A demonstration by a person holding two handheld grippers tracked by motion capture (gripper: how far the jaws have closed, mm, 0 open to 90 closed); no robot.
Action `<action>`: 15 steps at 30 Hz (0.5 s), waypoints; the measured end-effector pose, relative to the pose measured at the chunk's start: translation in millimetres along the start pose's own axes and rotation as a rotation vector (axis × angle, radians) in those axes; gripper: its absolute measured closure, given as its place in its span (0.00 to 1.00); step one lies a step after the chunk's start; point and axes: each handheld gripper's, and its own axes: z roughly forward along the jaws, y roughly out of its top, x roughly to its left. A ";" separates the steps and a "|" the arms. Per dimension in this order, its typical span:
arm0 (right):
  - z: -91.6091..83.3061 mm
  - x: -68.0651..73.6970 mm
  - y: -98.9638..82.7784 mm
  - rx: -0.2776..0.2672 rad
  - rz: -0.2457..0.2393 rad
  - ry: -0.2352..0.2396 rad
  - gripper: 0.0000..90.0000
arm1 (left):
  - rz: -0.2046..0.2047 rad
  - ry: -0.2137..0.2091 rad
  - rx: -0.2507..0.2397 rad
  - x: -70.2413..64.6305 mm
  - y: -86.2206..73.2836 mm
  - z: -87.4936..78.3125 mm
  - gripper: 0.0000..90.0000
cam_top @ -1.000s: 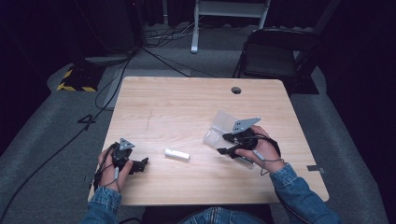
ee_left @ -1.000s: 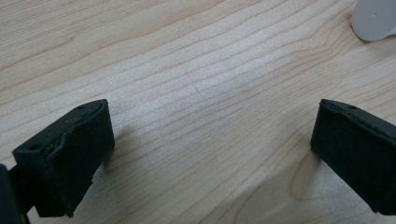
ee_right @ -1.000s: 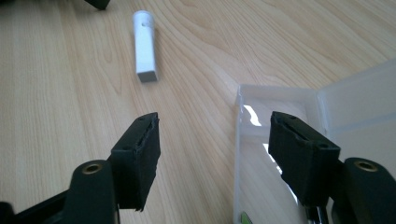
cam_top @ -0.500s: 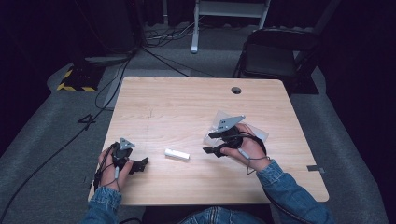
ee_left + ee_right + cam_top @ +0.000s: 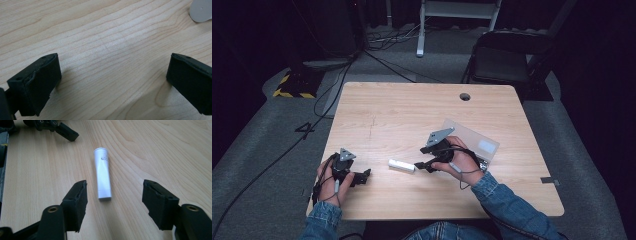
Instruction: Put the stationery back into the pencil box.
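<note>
Two claws are at work over the wooden surface (image 5: 412, 110), and, judged from how things lie, the job is at its very start: the white tube (image 5: 401, 165) lies flat on the wood, gripped by nothing, so the grasp itself and whatever is to be done with the tube afterwards are all left to do.

At the left, the left claw (image 5: 366, 173) rests low near the front edge of the surface, well apart from the tube. In the left gripper view its jaws stand wide open over bare wood grain, with nothing between them and nothing touched.

Toward the middle, the tube lies between the two claws, just ahead of the right one. In the right gripper view the tube (image 5: 102, 173) points away from the camera, cap end far, flat crimped end near, and that near end sits just ahead of the gap between the jaws.

At the right, the right claw (image 5: 418, 165) is lined up on the tube. Its jaws have just been closing a little yet are well open, wider than the tube, and the pads (image 5: 76, 203) press on nothing; the tube is not yet between them. Behind that hand a clear plastic bag (image 5: 474, 140) lies flat on the surface.
</note>
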 end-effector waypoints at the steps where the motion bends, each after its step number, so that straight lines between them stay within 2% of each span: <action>1: 0.0 0.0 0.0 0.000 0.000 0.000 0.43 | 0.000 0.000 0.000 0.0 0.0 0.0 0.00; 6: 14.6 4.9 3.6 0.018 -0.004 0.016 0.46 | 0.000 0.000 0.000 0.0 0.0 0.0 0.00; 11: 30.1 8.5 6.7 0.038 -0.004 0.012 0.51 | 0.000 0.004 0.001 -0.2 -0.2 -0.3 0.00; 15: 44.2 11.5 6.7 0.076 -0.017 0.006 0.54 | -0.005 0.009 0.000 -0.6 -0.8 -1.0 0.00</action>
